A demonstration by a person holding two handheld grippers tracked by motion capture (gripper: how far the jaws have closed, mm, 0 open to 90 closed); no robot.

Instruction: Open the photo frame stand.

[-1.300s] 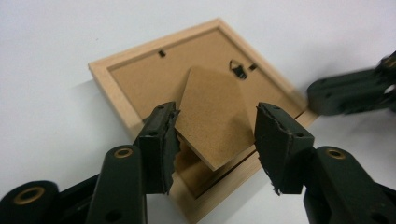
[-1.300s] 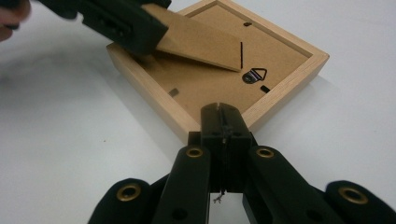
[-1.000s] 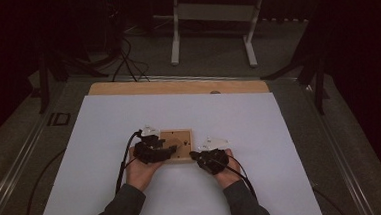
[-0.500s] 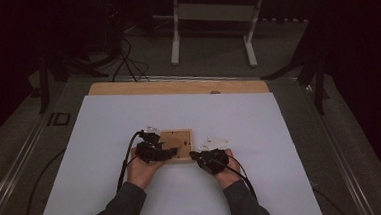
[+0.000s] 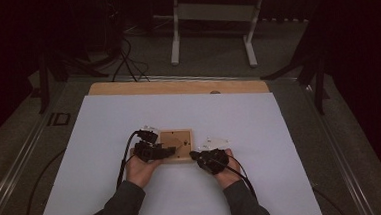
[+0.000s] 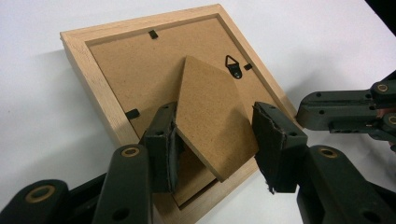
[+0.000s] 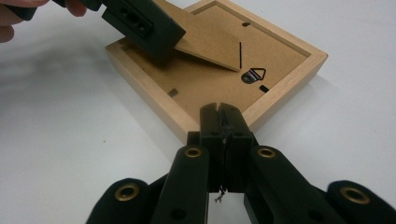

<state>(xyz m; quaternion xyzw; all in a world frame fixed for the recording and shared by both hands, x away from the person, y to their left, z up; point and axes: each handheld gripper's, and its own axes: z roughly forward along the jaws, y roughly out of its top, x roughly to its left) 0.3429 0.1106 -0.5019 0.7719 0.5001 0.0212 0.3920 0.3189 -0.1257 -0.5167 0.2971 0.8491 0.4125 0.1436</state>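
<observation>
The frame [image 5: 176, 144] lay face down on the white table [image 5: 280, 132], between the two hands. The left gripper [image 6: 217, 140] had its fingers [image 6: 161, 140] on both sides of the raised stand [image 6: 212, 121]; they had just been closing, not yet pressing it. The right gripper [image 7: 220, 122] had its fingers clenched together, with nothing between them, touching the frame's near corner.

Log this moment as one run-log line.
left gripper: jaws just closing around stand flap, pads not visibly pressing | right gripper: shut, at picture frame corner | frame: face down on white table
</observation>
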